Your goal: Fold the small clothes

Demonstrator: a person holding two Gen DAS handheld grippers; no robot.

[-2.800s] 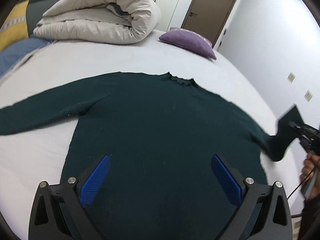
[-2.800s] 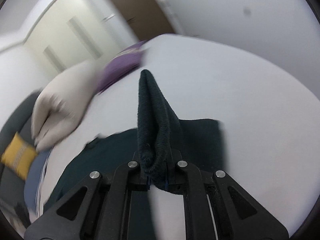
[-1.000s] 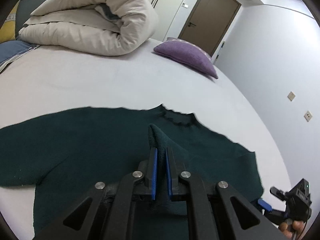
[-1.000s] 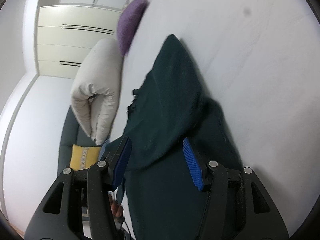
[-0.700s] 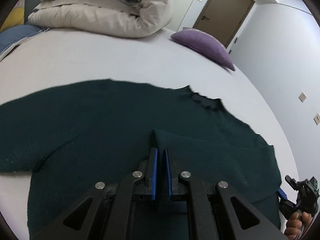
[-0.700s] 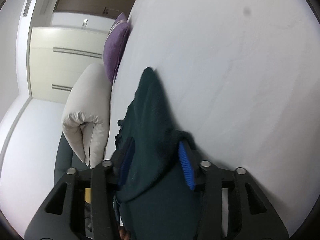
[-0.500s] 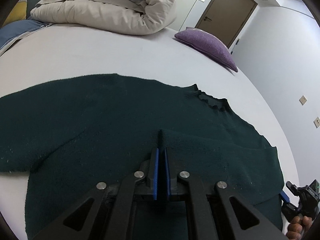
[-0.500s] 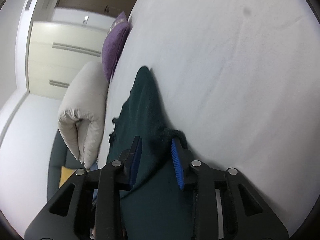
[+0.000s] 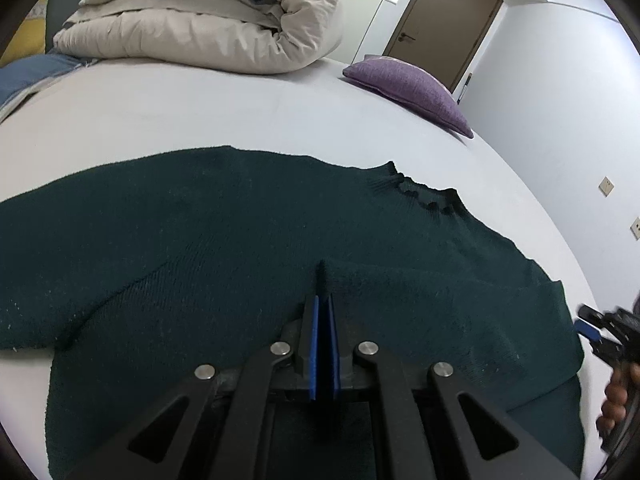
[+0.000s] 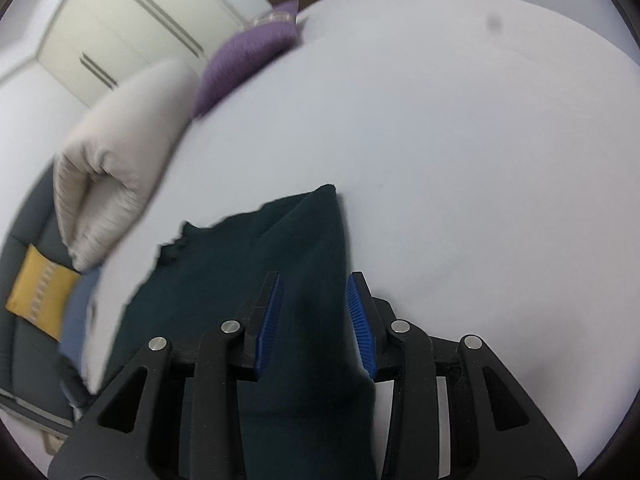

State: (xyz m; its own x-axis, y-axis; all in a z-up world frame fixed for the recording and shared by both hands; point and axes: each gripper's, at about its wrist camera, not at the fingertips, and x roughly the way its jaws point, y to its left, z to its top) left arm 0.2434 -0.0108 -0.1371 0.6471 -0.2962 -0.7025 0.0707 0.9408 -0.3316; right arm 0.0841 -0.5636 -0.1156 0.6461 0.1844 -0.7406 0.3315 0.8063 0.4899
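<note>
- Left wrist view: left gripper (image 9: 322,308) points forward and down at the bed (image 9: 180,120). Its blue pads are pressed together with only a sliver between, pinching a small raised ridge of the dark green sweater (image 9: 200,240).
- Sweater lies spread flat on the white bed surface, collar (image 9: 420,192) toward the far side, one sleeve (image 9: 60,260) stretched out to the left edge of the view. The other sleeve is folded inward over the body; its cuff end is the part in the left pads.
- Far end of the bed: rolled beige duvet (image 9: 208,28) and purple pillow (image 9: 408,88). Brown door (image 9: 440,24) behind.
- Right edge of this view: right gripper (image 9: 596,332) sits just off the sweater's right side, a person's fingers (image 9: 616,392) wrapped around its handle below.
- Right wrist view (blurred by motion): right gripper (image 10: 316,312) tilts downward over the sweater's folded right edge (image 10: 312,240). Jaws are partly apart and opening; dark fabric runs between the blue pads, but the pads stand clear of it on both sides.
- Bare white bed fills the right half of this view. Duvet (image 10: 120,152), pillow (image 10: 248,64) and a yellow cushion (image 10: 36,296) sit to the left; white wardrobe doors (image 10: 132,20) behind.
</note>
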